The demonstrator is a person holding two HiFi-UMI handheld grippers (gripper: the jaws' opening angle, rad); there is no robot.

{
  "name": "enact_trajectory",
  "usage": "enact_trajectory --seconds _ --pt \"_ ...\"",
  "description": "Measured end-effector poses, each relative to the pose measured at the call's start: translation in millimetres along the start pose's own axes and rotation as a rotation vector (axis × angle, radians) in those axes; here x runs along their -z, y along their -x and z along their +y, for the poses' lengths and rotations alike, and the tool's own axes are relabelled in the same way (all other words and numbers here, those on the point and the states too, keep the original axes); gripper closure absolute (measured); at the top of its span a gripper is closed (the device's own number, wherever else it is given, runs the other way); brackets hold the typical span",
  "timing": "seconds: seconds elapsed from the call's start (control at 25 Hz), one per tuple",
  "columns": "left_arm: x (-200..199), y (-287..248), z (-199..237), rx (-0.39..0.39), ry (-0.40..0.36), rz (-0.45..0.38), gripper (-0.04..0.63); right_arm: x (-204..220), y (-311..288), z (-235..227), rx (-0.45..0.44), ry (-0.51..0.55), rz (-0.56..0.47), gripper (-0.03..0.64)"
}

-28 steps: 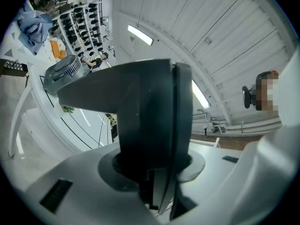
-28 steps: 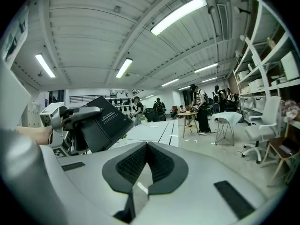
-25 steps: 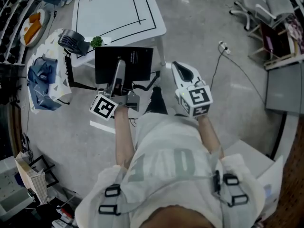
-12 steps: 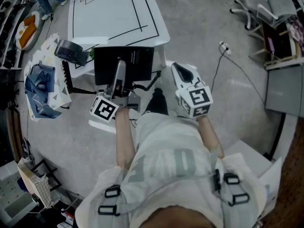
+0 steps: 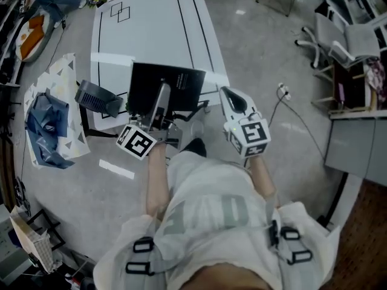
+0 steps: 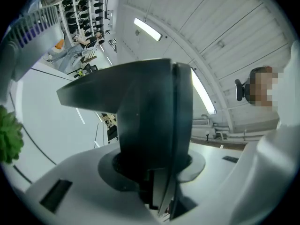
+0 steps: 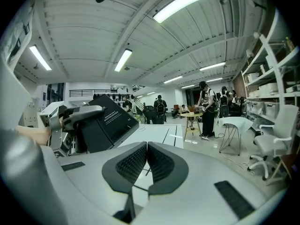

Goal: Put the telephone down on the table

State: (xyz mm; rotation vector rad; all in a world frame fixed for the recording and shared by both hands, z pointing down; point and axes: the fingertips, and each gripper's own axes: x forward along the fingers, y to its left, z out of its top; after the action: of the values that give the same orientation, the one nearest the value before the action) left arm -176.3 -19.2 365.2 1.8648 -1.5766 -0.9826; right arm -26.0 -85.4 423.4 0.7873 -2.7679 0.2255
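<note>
The telephone is a flat black slab with white print, held tilted over the near edge of the white table. My left gripper is shut on its near edge. In the left gripper view the telephone fills the space between the jaws. My right gripper hangs to the right, past the table's corner, shut with nothing in it. The pads of the right gripper meet. The right gripper view also shows the telephone at the left, above the table.
A dark grey device stands at the table's near left corner. A blue cloth lies on a patterned sheet on the floor to the left. Office chairs and a cable are to the right. People stand far behind.
Both grippers have come forward toward the table. The telephone has gone with the left gripper and now hangs over the table's near edge. The jaws have kept their states.
</note>
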Motion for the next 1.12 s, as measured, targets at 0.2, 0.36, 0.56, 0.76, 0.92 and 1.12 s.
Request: enact_trajectory --seconds 0.2,0.36,0.56,0.76,0.92,1.12 --pt "-29 -45 33 -0.005 -0.009 0.011 0.434 -37 -62 -19 -0.004 0.033 -0.025 0.609" --pt "-43 -60 47 -0.032 -0.018 0.018 0.436 -54 -88 -29 0.003 0.003 -0.036 0.609" --pt "-51 -74 59 -0.068 -0.021 -0.015 0.435 -64 -113 -39 -0.03 0.001 -0.046 0.609" --pt "-51 -76 66 -0.123 -0.029 -0.066 0.435 -64 -126 -48 -0.073 0.01 -0.042 0.609" --pt "-57 -81 67 -0.141 -0.039 -0.091 0.434 -70 -134 -55 -0.097 0.0 -0.047 0.609" --pt "-64 -83 67 -0.149 -0.054 -0.108 0.435 -63 -146 -55 -0.123 0.002 -0.033 0.609"
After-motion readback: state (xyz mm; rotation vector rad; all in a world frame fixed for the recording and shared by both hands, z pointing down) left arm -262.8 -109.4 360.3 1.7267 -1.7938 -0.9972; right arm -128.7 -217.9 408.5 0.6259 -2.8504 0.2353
